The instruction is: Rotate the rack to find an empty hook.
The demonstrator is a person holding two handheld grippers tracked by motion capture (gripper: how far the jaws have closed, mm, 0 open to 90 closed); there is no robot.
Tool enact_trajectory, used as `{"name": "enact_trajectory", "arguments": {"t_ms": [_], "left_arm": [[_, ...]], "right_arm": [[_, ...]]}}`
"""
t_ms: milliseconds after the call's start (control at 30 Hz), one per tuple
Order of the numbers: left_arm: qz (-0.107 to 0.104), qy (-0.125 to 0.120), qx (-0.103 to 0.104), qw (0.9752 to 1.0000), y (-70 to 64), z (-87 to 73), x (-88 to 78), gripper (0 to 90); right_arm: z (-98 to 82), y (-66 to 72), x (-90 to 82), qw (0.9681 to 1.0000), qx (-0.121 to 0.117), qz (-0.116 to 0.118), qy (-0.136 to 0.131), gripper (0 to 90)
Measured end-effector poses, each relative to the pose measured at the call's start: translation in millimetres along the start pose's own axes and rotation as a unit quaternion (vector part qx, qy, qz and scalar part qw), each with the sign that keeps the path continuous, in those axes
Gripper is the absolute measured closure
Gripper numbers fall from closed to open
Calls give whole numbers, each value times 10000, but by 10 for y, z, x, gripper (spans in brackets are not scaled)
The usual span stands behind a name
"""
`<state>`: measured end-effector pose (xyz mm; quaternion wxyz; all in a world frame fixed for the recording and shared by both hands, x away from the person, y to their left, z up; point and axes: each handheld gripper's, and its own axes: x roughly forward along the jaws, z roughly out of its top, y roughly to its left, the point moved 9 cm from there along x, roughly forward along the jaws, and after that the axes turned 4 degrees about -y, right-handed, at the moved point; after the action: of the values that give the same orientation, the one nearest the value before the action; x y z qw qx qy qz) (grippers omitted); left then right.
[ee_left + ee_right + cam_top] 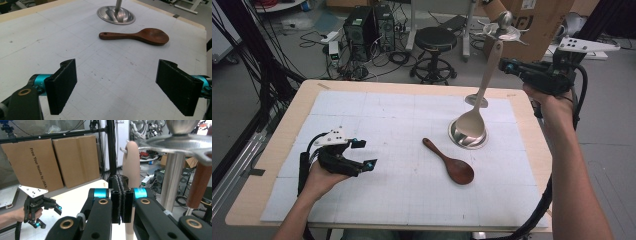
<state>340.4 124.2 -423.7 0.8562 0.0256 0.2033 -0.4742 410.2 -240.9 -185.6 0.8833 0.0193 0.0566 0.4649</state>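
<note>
Gridded white surface (362, 200) carries a stiff, light brown spoon (452, 162) mid-surface, best taken by its handle; right tongs (508, 65) clamp the pale spoon (479, 102), left tongs (362, 154) gape empty.

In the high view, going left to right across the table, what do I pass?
Left gripper, open in the person's hand → dark wooden spoon lying flat → metal stand base, with the pale spoon hanging over it → right gripper, shut on that spoon's handle.
</note>
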Motion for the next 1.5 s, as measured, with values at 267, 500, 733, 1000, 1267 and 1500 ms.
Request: {"name": "enact_trajectory", "arguments": {"t_ms": [267,500,733,1000,1267,1500], "left_arm": [[3,8,-19,10000,0,-5,3,179],[19,41,6,10000,-16,-8,6,179],[48,45,10,10000,-25,-8,8,178],[37,61,24,10000,-27,-12,12,178],[45,79,22,10000,-25,-15,16,178],[46,76,26,10000,-27,-14,13,178]], "right_arm": [[65,-6,-46,10000,-64,-29,-31,897],[68,-31,-75,10000,-54,-56,-32,897],[57,-58,-90,10000,-58,-77,8,897],[88,-110,-128,9999,-48,-117,-56,897],[165,-137,-174,9997,-72,-200,-131,897],[187,-102,-61,9996,-159,-206,-91,897]]}}
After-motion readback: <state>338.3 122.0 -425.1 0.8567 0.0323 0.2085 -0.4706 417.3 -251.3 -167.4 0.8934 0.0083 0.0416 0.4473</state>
